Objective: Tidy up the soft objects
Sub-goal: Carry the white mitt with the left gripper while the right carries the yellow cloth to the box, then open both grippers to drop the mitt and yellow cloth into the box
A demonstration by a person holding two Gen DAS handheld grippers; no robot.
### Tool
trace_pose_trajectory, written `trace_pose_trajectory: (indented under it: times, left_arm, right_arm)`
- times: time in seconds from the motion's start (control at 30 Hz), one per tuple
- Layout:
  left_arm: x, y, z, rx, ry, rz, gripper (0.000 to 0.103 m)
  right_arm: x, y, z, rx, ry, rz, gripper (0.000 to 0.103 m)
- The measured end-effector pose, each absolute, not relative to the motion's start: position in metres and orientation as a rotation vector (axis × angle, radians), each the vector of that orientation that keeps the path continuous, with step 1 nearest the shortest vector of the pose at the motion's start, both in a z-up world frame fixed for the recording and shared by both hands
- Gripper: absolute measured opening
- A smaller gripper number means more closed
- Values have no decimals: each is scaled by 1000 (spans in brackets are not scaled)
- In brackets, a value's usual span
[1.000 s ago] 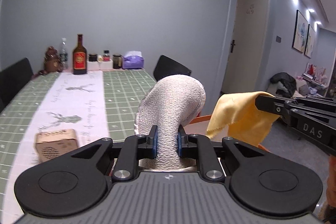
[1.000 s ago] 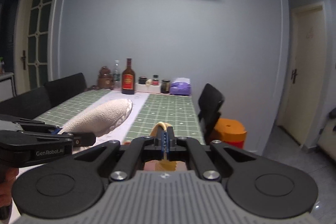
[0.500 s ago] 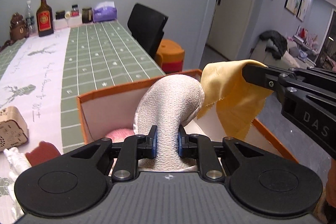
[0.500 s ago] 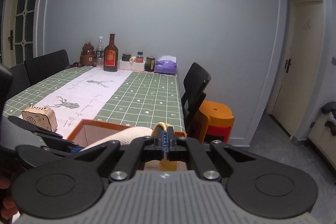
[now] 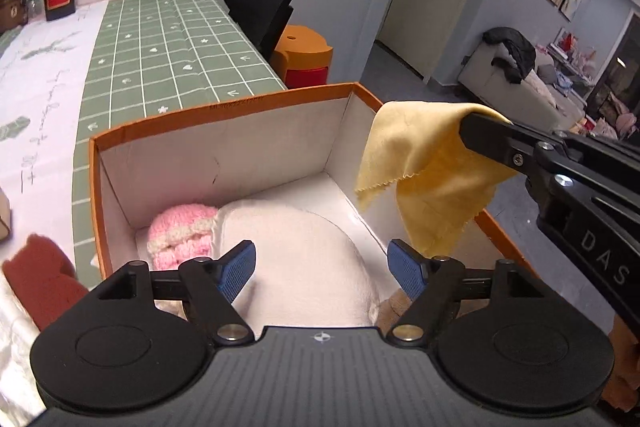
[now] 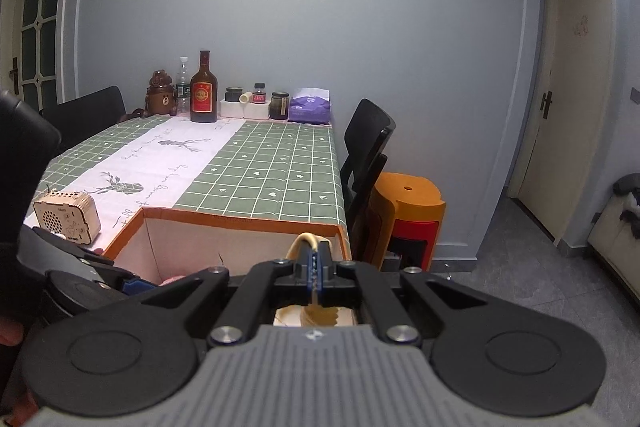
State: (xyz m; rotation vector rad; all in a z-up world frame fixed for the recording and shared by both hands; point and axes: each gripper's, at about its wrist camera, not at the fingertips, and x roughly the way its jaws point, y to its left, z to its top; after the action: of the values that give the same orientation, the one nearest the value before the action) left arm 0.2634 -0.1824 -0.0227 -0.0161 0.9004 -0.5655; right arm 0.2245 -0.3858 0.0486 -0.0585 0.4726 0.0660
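Left wrist view: left gripper (image 5: 322, 269), fingers opening, stands clear of the pad (image 5: 308, 259) in the box (image 5: 224, 115). Right gripper (image 6: 316, 273) clamps the cloth (image 5: 424, 171); lower it inside before letting go.

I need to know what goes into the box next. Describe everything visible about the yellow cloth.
The yellow cloth is a thin, soft, suede-like square with pinked zigzag edges. It hangs limp in loose folds, pinched at its top by the shut right gripper, corners drooping. It is in the air over the right end of the orange-rimmed box, above the rim, not yet resting inside. Nothing but the gripper appears to touch it.
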Motion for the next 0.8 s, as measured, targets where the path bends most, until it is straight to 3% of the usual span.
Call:
trace_pose_trajectory:
  times: [0.57, 0.8]
  left_arm:
    - [246, -121, 15, -143, 818, -441, 89]
    - [241, -102, 21, -186, 779, -384, 89]
  right_arm:
    - [242, -374, 64, -100, 530, 133, 0]
    - [298, -363, 45, -220, 682, 161, 0]
